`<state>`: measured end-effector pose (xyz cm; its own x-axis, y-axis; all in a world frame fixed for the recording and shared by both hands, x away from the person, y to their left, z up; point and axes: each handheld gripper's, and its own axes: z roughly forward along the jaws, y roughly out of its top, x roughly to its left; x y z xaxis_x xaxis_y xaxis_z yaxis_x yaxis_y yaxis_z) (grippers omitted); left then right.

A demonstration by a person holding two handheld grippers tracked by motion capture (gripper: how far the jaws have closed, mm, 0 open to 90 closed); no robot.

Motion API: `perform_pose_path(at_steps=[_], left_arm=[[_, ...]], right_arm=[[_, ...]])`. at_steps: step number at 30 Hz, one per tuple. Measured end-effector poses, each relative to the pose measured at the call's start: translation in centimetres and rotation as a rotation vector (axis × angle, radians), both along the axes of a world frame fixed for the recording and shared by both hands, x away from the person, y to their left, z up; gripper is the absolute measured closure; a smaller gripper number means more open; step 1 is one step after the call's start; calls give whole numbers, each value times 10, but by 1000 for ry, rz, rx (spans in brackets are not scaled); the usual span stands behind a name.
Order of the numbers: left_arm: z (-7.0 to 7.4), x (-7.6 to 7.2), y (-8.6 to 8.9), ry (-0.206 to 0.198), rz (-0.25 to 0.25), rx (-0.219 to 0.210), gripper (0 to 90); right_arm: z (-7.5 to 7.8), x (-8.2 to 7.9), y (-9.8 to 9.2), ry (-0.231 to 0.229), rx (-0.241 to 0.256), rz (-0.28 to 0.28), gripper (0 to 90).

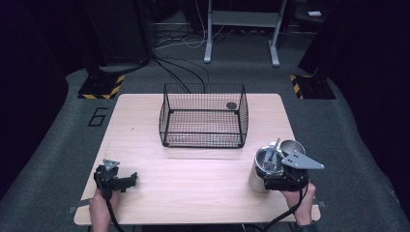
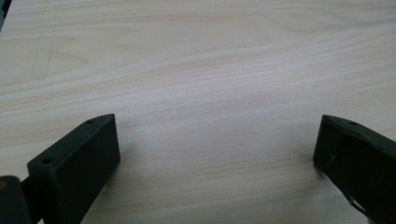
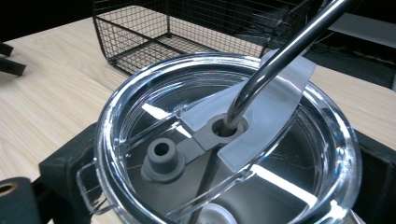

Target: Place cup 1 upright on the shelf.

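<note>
Right gripper (image 1: 283, 180) jaws clamped around steel tumbler (image 3: 224, 154) with clear lid and metal straw (image 3: 280, 51), left gripper (image 2: 215, 154) jaws spread wide over bare light wooden table (image 2: 210, 70), black wire basket (image 3: 154, 32) beyond the tumbler

- The black wire mesh basket (image 1: 203, 116) blocks the far middle of the pale wooden table (image 1: 193, 193).
- The steel tumbler with clear lid (image 1: 263, 169) occupies the right near side.
- The near middle lies open.
</note>
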<state>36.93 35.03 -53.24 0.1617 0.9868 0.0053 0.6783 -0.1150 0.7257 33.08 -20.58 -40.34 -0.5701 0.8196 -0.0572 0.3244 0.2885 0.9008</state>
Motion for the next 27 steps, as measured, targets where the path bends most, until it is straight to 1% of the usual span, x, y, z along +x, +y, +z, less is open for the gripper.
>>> perform_pose_path(at_steps=[4,6,11,17,27], left_arm=[[0,0,0,0,0,0,4],[0,0,0,0,0,0,4],[0,0,0,0,0,1,4],[0,0,0,0,0,0,4],[0,0,0,4,-4,-2,4]], right_arm=[[1,2,7,-6,-14,23,35],[2,3,11,-3,-10,32,35],[2,6,18,2,-18,49,35],[4,12,32,5,-26,90,35],[3,23,56,6,-22,153,35]])
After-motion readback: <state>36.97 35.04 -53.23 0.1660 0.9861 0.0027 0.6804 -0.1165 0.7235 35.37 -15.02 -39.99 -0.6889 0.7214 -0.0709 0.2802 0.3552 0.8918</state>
